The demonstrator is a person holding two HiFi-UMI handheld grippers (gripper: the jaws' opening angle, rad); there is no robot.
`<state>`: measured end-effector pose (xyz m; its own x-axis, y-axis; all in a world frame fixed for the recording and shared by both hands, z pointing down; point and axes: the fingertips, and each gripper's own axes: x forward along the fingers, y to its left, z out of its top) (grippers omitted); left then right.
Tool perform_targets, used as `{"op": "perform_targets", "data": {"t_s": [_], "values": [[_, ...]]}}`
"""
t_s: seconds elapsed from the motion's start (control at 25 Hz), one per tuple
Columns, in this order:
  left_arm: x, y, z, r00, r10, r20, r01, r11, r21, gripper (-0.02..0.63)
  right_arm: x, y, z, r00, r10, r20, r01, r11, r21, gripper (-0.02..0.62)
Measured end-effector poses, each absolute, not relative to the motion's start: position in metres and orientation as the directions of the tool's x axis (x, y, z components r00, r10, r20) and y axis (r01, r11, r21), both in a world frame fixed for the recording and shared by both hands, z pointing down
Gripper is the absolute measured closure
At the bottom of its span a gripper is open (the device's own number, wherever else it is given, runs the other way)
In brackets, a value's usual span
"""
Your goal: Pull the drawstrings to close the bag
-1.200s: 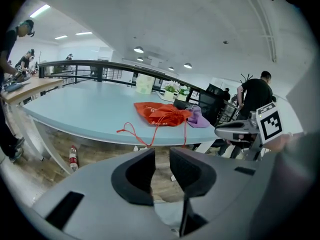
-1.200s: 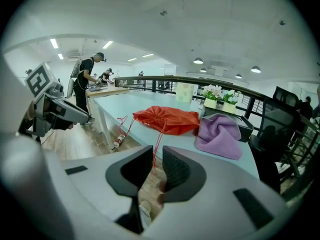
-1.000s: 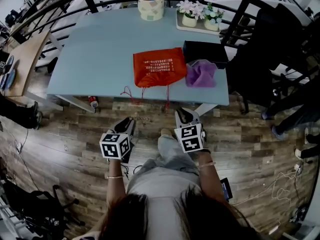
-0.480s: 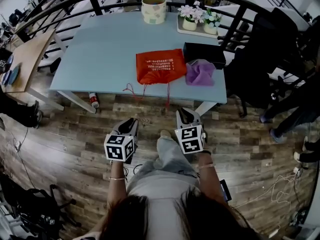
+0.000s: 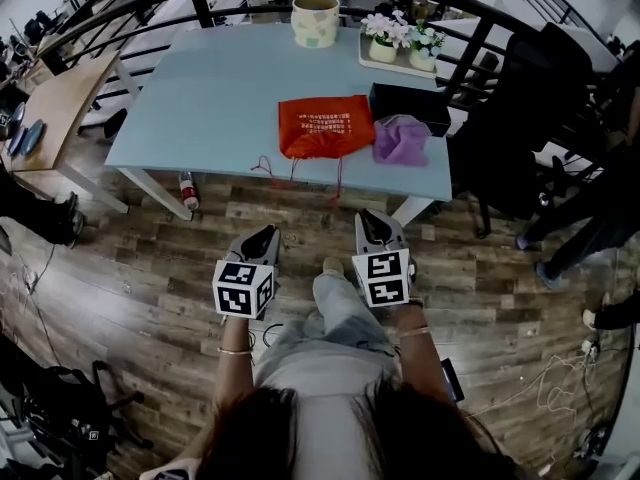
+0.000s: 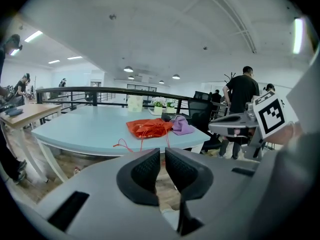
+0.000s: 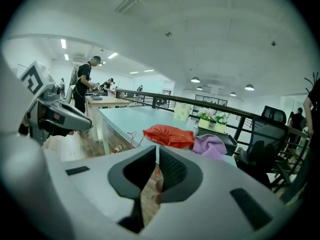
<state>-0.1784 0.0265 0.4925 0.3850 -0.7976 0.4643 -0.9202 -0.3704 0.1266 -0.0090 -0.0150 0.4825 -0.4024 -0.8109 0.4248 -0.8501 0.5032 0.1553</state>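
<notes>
An orange-red drawstring bag (image 5: pixel 325 126) lies near the front edge of the light blue table (image 5: pixel 200 98). Its mouth faces me, and its red drawstrings (image 5: pixel 262 166) trail over the edge. Both grippers hang over the wooden floor, short of the table and touching nothing. My left gripper (image 5: pixel 262 236) has just been closing its jaws; a narrow gap remains with nothing in it. My right gripper (image 5: pixel 372 220) has its jaws drawn together on nothing. From the left gripper (image 6: pixel 162 151) the bag (image 6: pixel 149 128) lies ahead. From the right gripper (image 7: pixel 157 149) the bag (image 7: pixel 169 135) lies ahead.
A purple cloth (image 5: pixel 402 140) lies against the bag's right side, with a black box (image 5: pixel 412 103) behind it. A patterned cup (image 5: pixel 315 20) and a tray of potted flowers (image 5: pixel 400 40) stand at the far edge. A black railing runs behind, a black chair (image 5: pixel 520 138) stands to the right, and people stand nearby.
Both grippers have moved up the picture, closer to the table's front edge. The bag and its strings lie as before.
</notes>
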Motion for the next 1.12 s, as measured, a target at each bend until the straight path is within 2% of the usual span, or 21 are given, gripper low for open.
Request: {"op": "perform_targets", "data": {"t_s": [0.48, 1.12], "values": [[-0.177, 0.027, 0.471, 0.381, -0.834, 0.4, -0.922, -0.377, 0.093, 0.572, -0.021, -0.012, 0.46, -0.42, -0.829, 0.37, -0.838, 0.51, 0.191, 0.561], [-0.143, 0.033, 0.422, 0.349, -0.891, 0.292, -0.933, -0.359, 0.02, 0.575, 0.004, 0.004, 0.419, -0.47, -0.852, 0.23, -0.837, 0.513, 0.189, 0.568]]}}
